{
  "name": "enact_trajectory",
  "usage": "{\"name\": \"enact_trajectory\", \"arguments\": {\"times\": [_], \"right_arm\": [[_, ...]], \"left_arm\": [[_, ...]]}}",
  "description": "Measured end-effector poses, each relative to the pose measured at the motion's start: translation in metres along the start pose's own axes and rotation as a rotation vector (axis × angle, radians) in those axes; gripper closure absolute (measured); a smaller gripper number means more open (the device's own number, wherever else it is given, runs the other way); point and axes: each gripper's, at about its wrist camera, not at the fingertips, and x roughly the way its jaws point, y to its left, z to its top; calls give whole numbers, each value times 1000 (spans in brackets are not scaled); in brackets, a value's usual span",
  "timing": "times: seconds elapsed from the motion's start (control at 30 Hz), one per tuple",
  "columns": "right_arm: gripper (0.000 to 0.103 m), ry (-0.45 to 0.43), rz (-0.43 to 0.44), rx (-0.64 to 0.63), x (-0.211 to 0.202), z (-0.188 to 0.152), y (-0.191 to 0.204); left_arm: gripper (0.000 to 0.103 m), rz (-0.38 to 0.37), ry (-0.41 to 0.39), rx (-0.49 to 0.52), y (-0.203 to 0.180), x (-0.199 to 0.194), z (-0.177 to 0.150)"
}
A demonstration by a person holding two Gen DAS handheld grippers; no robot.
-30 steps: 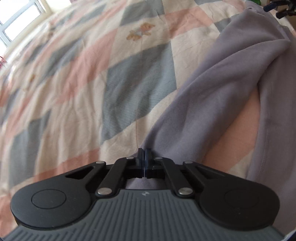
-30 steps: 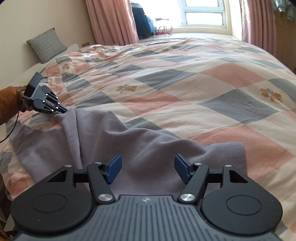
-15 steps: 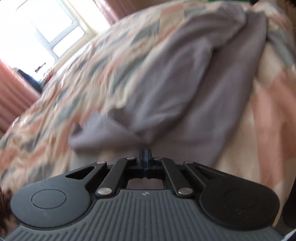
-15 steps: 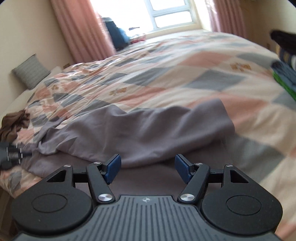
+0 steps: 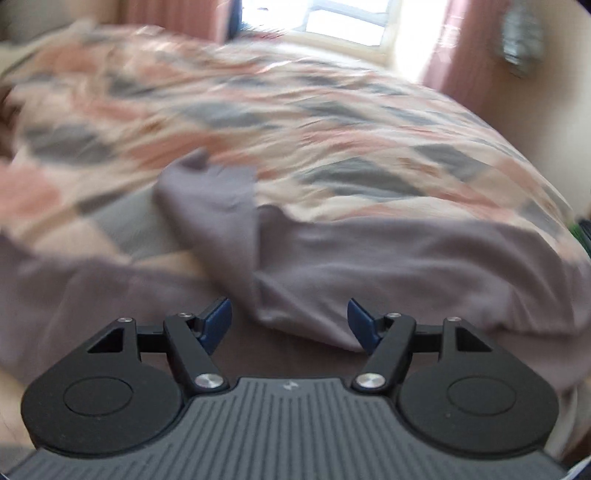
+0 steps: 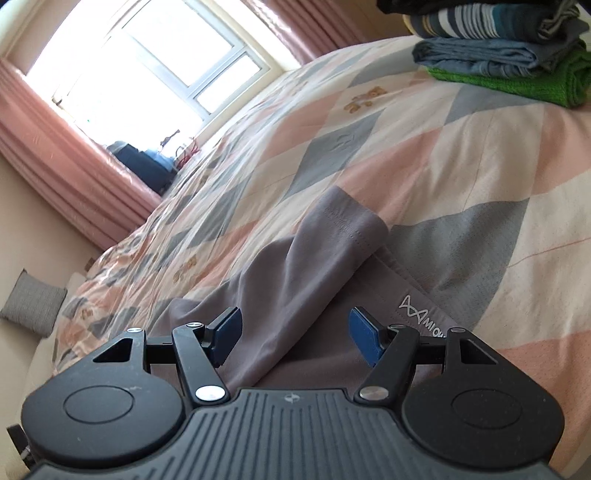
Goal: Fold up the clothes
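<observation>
The left wrist view was smeared by blur, so the quilt (image 5: 332,122) pattern and the window (image 5: 343,18) behind it were hard to make out. The left gripper (image 5: 289,325) hung with its jaws spread wide and nothing between them, just above one grey garment (image 5: 388,266) lying rumpled on the bed, a sleeve (image 5: 210,199) flopped toward the far side. The garment's near edge was hidden under the gripper body.

In the sharper right wrist view, the right gripper (image 6: 295,334) also had its jaws wide apart and empty, low over the same grey garment (image 6: 288,280). One sleeve (image 6: 332,236) lay folded across the body; a white logo (image 6: 421,314) was partly cut off by the right finger. At the far right, one stack of folded clothes (image 6: 509,55), at least four pieces, ran off the frame's top edge. One grey cushion (image 6: 33,308) sat at the left.
</observation>
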Motion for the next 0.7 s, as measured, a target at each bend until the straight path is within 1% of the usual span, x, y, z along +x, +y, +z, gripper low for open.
{"name": "enact_trajectory", "arguments": {"times": [0.03,0.1,0.13,0.17,0.2,0.23,0.27,0.3,0.33,0.37,0.4,0.47,0.5,0.53,0.57,0.63,0.7], "right_arm": [[36,-7,1,23,1,1,-3],[36,-21,0,74,4,4,-11],[36,-26,-3,102,6,6,-15],[36,-32,-8,128,8,7,-20],[36,-37,-12,153,10,9,-25],[36,-43,-14,174,13,11,-28],[39,-47,-11,188,16,13,-31],[41,-50,-7,200,19,15,-33],[42,-51,-8,209,24,18,-35],[43,-51,-12,216,30,20,-36],[45,-51,-16,223,36,23,-36],[66,-53,-19,237,45,27,-37],[96,-54,-14,242,47,29,-36],[100,-56,-8,248,50,30,-35],[100,-81,1,242,45,30,-31],[100,-157,41,206,21,27,-16],[100,-208,81,194,-8,17,-6]], "left_arm": [[38,2,7,-59,8,3,1],[38,-30,7,-143,18,7,5],[39,-44,9,-166,20,11,7],[42,-41,13,-173,20,15,10],[48,-37,17,-177,19,19,13],[65,-31,20,-171,18,22,15],[77,-25,21,-156,15,24,16],[92,-13,15,-136,13,25,17],[96,-4,3,-113,10,24,18],[99,-3,-10,-98,9,22,19],[99,-5,-22,-79,7,19,20],[100,2,-47,-40,5,13,25],[100,0,-60,-21,4,9,27],[100,-1,-78,-6,4,4,29],[100,-4,-103,3,5,-5,32],[100,-21,-159,15,9,-24,36],[100,-26,-222,25,15,-47,32]]}}
